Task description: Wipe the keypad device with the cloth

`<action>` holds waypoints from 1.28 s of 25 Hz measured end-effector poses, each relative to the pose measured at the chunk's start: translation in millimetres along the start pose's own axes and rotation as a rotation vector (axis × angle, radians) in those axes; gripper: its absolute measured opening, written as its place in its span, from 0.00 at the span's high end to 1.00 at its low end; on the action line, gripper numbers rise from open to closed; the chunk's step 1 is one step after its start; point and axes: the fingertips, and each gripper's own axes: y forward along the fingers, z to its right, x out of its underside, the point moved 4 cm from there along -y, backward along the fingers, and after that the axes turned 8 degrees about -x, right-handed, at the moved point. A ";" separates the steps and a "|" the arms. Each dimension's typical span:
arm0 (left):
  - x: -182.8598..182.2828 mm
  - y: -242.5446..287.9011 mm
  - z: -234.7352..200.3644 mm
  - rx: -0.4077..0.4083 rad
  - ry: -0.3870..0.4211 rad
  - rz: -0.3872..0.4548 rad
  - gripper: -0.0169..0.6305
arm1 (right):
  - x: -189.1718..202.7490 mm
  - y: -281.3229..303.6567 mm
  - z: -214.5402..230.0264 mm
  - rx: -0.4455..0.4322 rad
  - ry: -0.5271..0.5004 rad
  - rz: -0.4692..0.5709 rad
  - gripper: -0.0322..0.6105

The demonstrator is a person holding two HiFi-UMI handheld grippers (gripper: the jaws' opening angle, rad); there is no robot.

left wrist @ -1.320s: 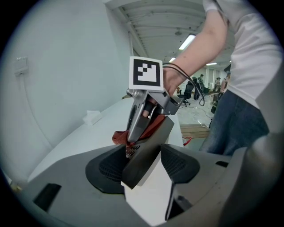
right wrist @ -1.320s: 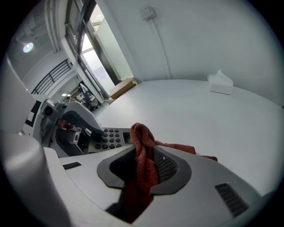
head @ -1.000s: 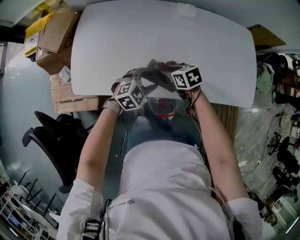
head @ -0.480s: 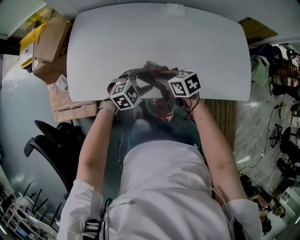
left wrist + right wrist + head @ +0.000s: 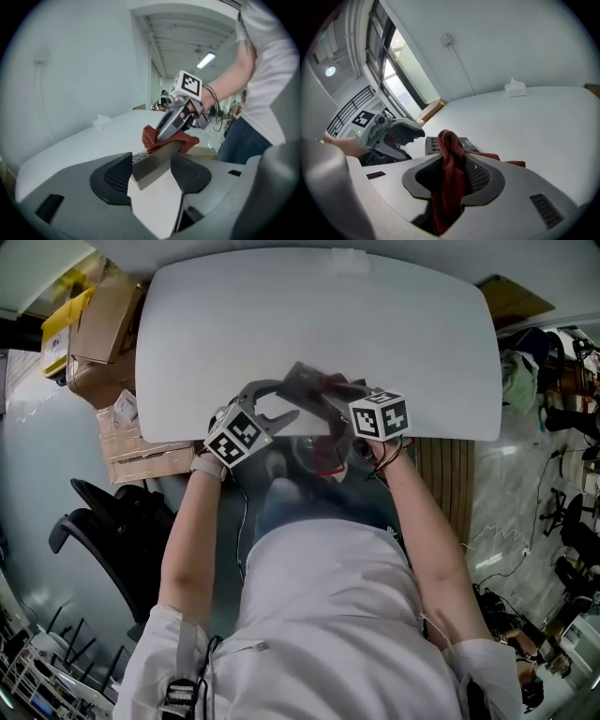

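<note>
- Nearest, between the pads of the left gripper (image 5: 151,176), sits one end of the keypad device (image 5: 157,159). The jaws are closed on it from both sides, and the rest of the device reaches out ahead of them. This grip should be firm, because the device must not turn when the cloth presses on it.
- The right gripper (image 5: 453,176) has its jaws narrow, pinching a bunch of the red cloth (image 5: 450,157). One fold stands up above the pads and the rest falls ahead of them.
- Just ahead of the right gripper's tips, the cloth lies on the end of the device away from the left gripper, beside the rows of dark buttons. I judge that the wiping is in hand.
- To do it well, only the loose cloth should touch the device, not the hard jaw tips. The strokes should go along its length toward the left gripper, with light pressure.
- The bunch is thick, so it may miss the gaps between the buttons; slow, overlapping passes would help.
- Beyond both grippers is the white table (image 5: 543,122), with a small white box (image 5: 514,87) well apart from the work.
</note>
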 end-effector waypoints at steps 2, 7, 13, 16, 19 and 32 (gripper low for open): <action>7.8 -13.4 -1.8 -0.036 -0.138 0.035 0.60 | 0.6 0.0 1.0 0.003 0.008 0.012 0.78; 39.1 -11.1 28.9 -0.060 -0.311 -0.002 0.60 | 5.5 -2.6 -0.7 0.005 0.045 0.047 0.78; 40.2 4.3 40.7 -0.056 -0.434 0.063 0.60 | 15.9 -0.9 -13.3 -0.015 0.099 0.065 0.78; 37.0 7.1 35.8 -0.049 -0.401 0.076 0.60 | 22.3 0.1 -21.1 -0.039 0.127 0.067 0.78; 39.4 8.8 31.5 -0.043 -0.301 0.045 0.60 | 28.4 -1.7 -25.5 -0.061 0.152 0.073 0.78; 31.2 19.6 11.4 0.088 -0.156 -0.001 0.59 | 23.9 -5.7 -40.1 -0.075 0.170 0.138 0.78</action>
